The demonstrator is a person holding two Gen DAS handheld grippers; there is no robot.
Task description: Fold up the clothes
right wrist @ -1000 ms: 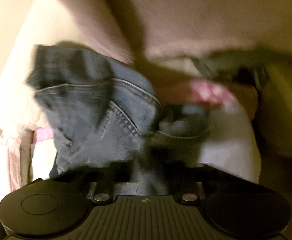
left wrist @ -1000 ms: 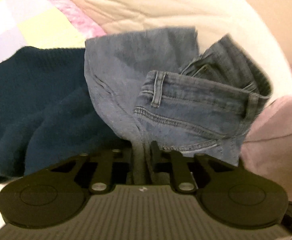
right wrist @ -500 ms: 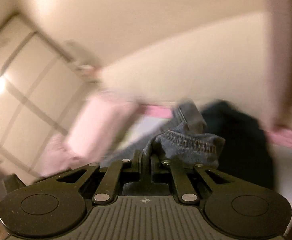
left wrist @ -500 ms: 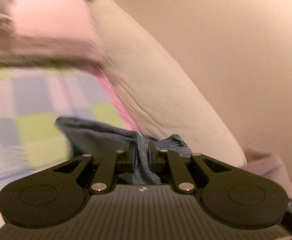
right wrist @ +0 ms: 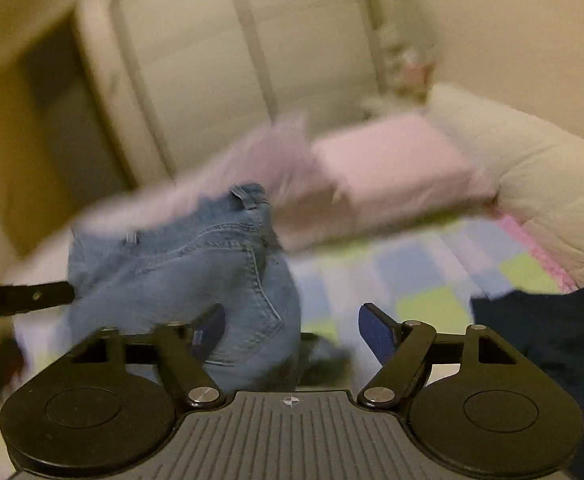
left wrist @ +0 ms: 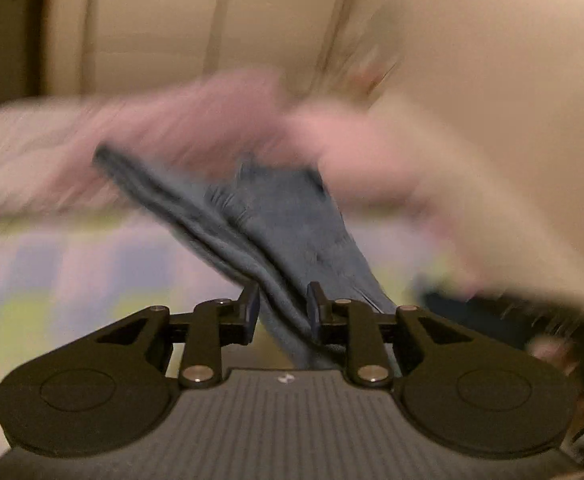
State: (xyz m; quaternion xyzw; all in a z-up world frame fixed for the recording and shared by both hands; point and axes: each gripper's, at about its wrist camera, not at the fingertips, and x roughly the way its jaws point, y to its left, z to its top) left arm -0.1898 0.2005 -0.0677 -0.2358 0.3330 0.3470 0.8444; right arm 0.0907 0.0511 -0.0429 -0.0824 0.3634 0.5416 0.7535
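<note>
Now both jaws are opening: left around the jeans (left wrist: 276, 240), right spread wide, empty.

1. My left wrist view smears the pink bedding (left wrist: 196, 120) and the checked sheet (left wrist: 72, 264) into streaks; no pattern edge reads.
2. The jeans (left wrist: 276, 232) run between my left gripper (left wrist: 282, 306) as its jaws open; whether the pads press the denim, I cannot tell.
3. The dark garment (right wrist: 551, 340) is cut off by my right view's edge.
4. A black bar (right wrist: 20, 300) enters at that view's left edge, its text too small to read.
</note>
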